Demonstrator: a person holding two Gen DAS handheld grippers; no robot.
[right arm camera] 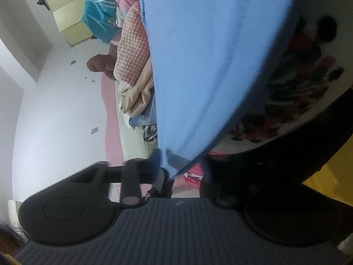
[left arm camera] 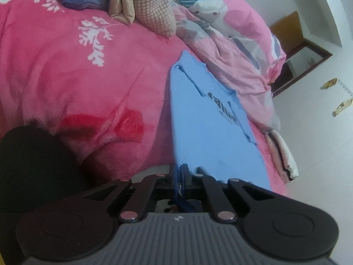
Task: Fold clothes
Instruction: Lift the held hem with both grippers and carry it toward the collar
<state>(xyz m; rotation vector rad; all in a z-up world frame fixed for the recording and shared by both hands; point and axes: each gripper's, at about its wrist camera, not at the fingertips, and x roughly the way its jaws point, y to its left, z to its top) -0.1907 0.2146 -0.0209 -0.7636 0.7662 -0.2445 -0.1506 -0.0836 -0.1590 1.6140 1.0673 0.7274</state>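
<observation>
A light blue shirt (left arm camera: 205,119) with dark lettering stretches over the pink fleece blanket (left arm camera: 77,77) from the bed up to my left gripper (left arm camera: 182,173). That gripper is shut on the shirt's near edge, with the cloth pinched between the two fingers. In the right wrist view, which is rolled on its side, the same blue shirt (right arm camera: 198,66) hangs taut and narrows to a corner between the fingers of my right gripper (right arm camera: 181,167). The corner lies against the left finger (right arm camera: 155,159). A gap with pink background shows between the cloth and the blurred right finger.
Unfolded clothes (left arm camera: 136,6) are piled at the far side of the bed, beside a rumpled pink patterned quilt (left arm camera: 238,44). Folded cloth (left arm camera: 284,154) lies at the bed's right edge. White floor (left arm camera: 320,132) is to the right. A person's floral top (right arm camera: 297,84) and dark sleeve (left arm camera: 28,165) are close by.
</observation>
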